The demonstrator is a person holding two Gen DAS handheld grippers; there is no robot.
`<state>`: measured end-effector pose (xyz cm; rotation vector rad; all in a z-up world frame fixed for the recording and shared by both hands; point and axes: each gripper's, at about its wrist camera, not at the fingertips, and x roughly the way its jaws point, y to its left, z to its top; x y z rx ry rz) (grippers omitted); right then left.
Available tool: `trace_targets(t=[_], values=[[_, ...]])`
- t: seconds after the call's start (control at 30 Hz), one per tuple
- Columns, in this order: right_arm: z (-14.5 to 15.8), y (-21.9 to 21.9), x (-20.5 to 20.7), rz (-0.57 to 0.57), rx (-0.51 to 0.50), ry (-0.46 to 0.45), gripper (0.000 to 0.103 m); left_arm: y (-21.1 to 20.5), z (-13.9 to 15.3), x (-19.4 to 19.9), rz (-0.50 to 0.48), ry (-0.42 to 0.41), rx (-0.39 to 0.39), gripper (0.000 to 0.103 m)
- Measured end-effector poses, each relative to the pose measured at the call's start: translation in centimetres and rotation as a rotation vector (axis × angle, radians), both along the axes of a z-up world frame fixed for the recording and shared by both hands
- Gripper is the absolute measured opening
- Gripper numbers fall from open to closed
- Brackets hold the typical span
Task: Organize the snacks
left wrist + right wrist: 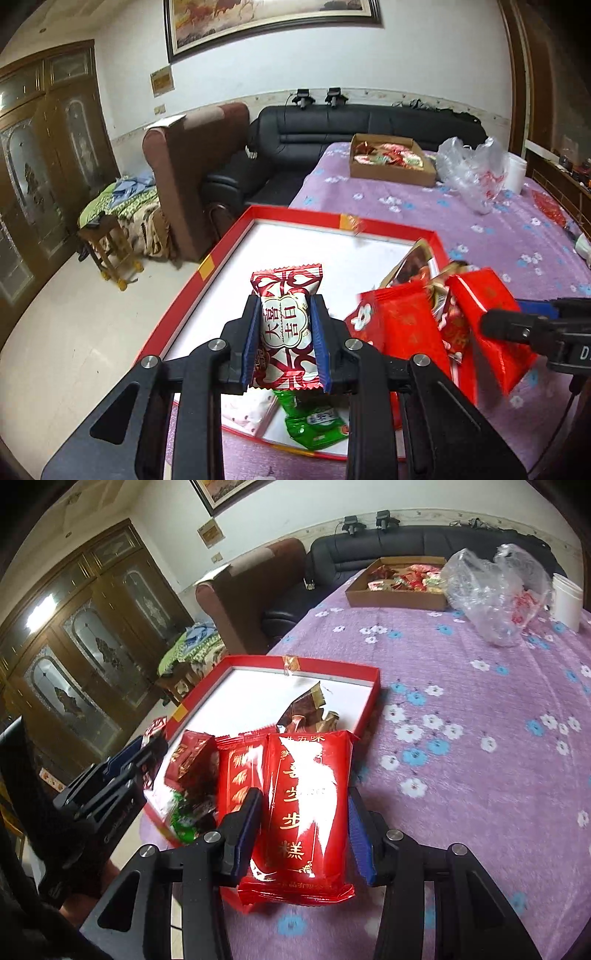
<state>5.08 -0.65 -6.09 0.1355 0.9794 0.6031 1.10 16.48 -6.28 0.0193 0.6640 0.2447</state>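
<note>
Left hand-held gripper (283,339) is clamped across the middle of a red-and-white foil-wrapped candy packet (284,328), held above the shallow red cardboard tray with white floor (229,258). Right hand-held gripper (306,823) has its fingers close against a glossy red plastic cake packet with gold print (306,797) at the tray's near corner; firm grip or not, cannot tell. Both packets look light, crinkly and slippery with soft contents; best pinched across the flat mid-body, not the crimped ends. Worktop has a purple floral cloth (480,738); beyond it are a brown cardboard box of snacks (399,587), a clear plastic bag (495,590) and a black sofa (332,125).
</note>
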Motion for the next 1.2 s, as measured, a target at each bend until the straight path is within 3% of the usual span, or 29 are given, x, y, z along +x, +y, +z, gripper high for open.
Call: trace_targets(t=[0.3, 0.4, 0.47, 0.53, 0.6, 0.77, 0.83, 0.97, 1.03, 1.17, 1.2], values=[[-1.4, 4.5, 2.7, 0.054, 0.005, 0.020, 0.046, 0.1, -1.2, 1.2, -0.011, 0.036, 0.008, 0.025], [-1.6, 5.6, 3.6, 0.050, 0.003, -0.008, 0.046, 0.5, -1.5, 1.7, -0.010, 0.048, 0.005, 0.030], [-1.7, 6.4, 4.1, 0.050, -0.010, -0.027, 0.046, 0.6, -1.6, 2.0, -0.003, 0.052, 0.018, 0.041], [-1.9, 7.2, 4.8, 0.052, -0.034, -0.054, 0.045, 0.7, -1.6, 2.2, 0.017, 0.045, 0.036, 0.069], [-2.5, 8.2, 5.8, 0.057, -0.056, -0.060, 0.045, 0.8, -1.4, 2.2, 0.037, 0.029, 0.056, 0.078], [-2.9, 9.2, 6.9, 0.099, -0.066, -0.124, 0.048, 1.3, -0.9, 2.3, 0.049, 0.029, 0.054, 0.079], [-1.8, 8.1, 6.4, 0.100, -0.012, -0.160, 0.049, 1.2, -0.5, 1.9, 0.055, 0.011, 0.058, 0.079], [1.1, 5.2, 4.1, 0.094, 0.073, -0.249, 0.066, 0.9, 1.1, 0.5, 0.084, -0.071, 0.063, 0.080], [2.4, 3.4, 2.3, 0.078, 0.098, -0.305, 0.067, 0.3, 2.2, -0.8, 0.106, -0.129, 0.089, 0.087], [3.9, 1.2, -1.9, 0.058, 0.089, -0.418, 0.071, -0.9, 3.7, -2.8, 0.149, -0.189, 0.147, 0.091], [4.1, 0.8, -3.1, 0.054, 0.084, -0.445, 0.072, -1.2, 4.0, -3.4, 0.147, -0.201, 0.150, 0.099]])
